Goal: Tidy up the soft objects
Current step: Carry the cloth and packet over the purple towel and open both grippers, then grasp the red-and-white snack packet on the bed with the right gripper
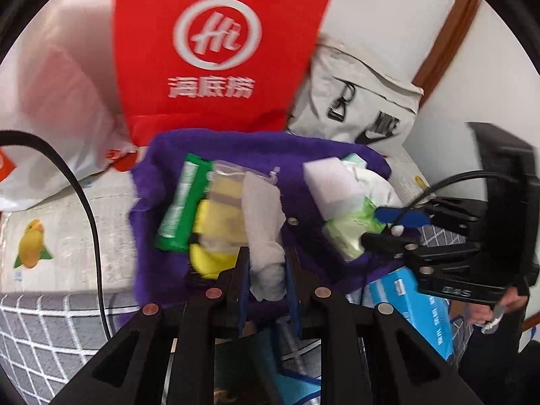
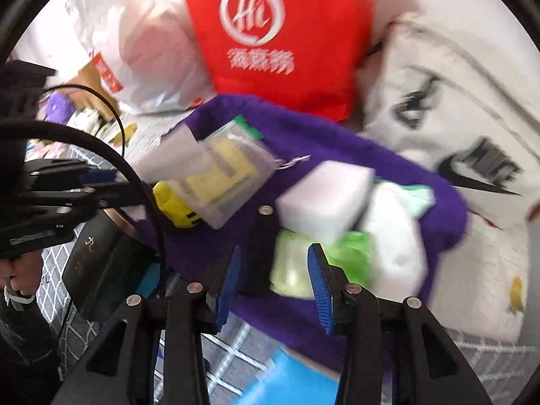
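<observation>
A purple plush cloth lies on the bed and carries several soft items: a green packet, a clear bag of yellow sponges, a yellow sponge, a white foam block and a green tissue pack. My left gripper is shut on a rolled grey-white cloth above the purple cloth. My right gripper is open and empty, next to the tissue pack.
A red shopping bag, a white plastic bag and a white Nike bag stand behind. A blue box lies at the bed's near edge. The bedsheet has a checked border.
</observation>
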{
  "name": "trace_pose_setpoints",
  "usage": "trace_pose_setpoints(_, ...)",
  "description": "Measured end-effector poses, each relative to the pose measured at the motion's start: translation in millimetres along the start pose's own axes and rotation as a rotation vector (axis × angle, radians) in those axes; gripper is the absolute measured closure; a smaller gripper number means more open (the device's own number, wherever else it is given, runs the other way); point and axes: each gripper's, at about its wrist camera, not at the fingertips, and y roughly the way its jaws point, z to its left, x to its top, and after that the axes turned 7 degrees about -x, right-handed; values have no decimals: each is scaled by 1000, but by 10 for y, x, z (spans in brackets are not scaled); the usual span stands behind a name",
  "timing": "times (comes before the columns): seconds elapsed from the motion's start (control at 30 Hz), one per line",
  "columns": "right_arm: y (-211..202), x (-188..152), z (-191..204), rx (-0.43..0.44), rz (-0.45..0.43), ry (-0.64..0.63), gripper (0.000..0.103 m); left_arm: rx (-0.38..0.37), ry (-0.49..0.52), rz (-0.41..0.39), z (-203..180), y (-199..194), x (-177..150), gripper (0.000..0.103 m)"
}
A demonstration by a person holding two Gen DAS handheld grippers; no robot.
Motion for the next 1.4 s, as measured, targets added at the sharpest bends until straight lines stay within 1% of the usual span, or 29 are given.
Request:
trace_pose_setpoints(0.1, -314, -195, -136, -63, -59, 43, 61, -3, 32, 41, -133, 160, 38, 84)
trace_pose_setpoints(0.13, -422, -273, -181, -78, -78, 66, 59, -3, 36, 54, -164, 214, 49, 84)
trace_pose_setpoints(0.17, -541, -364, -237, -85, -100, 94, 55, 0, 41, 70, -205, 290, 73, 84)
trace_pose_setpoints(0.23, -742, -561, -307, -76, -136, 149, 51, 6, 44, 93, -248, 397, 106, 84)
trace_pose_setpoints(0.37, -994, -942, -361, -69, -158, 225, 51, 30, 51, 141, -308, 571, 131, 84)
trace_pose_setpoints(0.53, -1067, -1291, -365, -31, -141, 300, 51, 72, 48, 174, -319, 687, 158, 84)
trace_pose_setpoints(0.6, -1033, -1406, -377, -26, -124, 323, 51, 73, 49, 192, -324, 740, 161, 78)
trace_pose_setpoints(0.67, -1015, -1475, -373, -19, -112, 340, 51, 81, 42, 218, -331, 781, 155, 67)
trace_pose_setpoints(0.7, -1014, -1506, -376, -14, -109, 347, 51, 83, 38, 223, -340, 777, 147, 64)
trace_pose_setpoints(0.73, -1025, -1525, -365, -8, -107, 354, 51, 83, 36, 223, -348, 757, 140, 55)
trace_pose_setpoints(0.77, -1057, -1554, -355, -7, -109, 355, 51, 87, 34, 215, -363, 711, 125, 44)
trace_pose_setpoints(0.83, -1101, -1562, -308, -8, -118, 348, 51, 103, 40, 187, -379, 590, 96, 36)
trace_pose_setpoints(0.9, -1136, -1570, -250, -5, -124, 338, 51, 140, 55, 144, -397, 408, 50, 36)
trace_pose_setpoints(0.97, -1171, -1587, -153, -6, -129, 323, 51, 161, 57, 110, -398, 213, -12, 36)
trace_pose_setpoints(1.13, -1193, -1646, 147, 15, -117, 285, 51, 140, 21, 32, -336, -250, -265, 36)
trace_pose_setpoints(1.27, -1103, -1709, 468, 32, -70, 255, 51, 158, -17, -32, -295, -578, -612, 36)
trace_pose_setpoints(1.33, -1039, -1736, 624, 34, -49, 247, 51, 146, -28, -63, -280, -761, -849, 36)
trace_pose_setpoints(1.4, -957, -1758, 781, 46, -26, 237, 51, 145, -31, -77, -279, -882, -1044, 36)
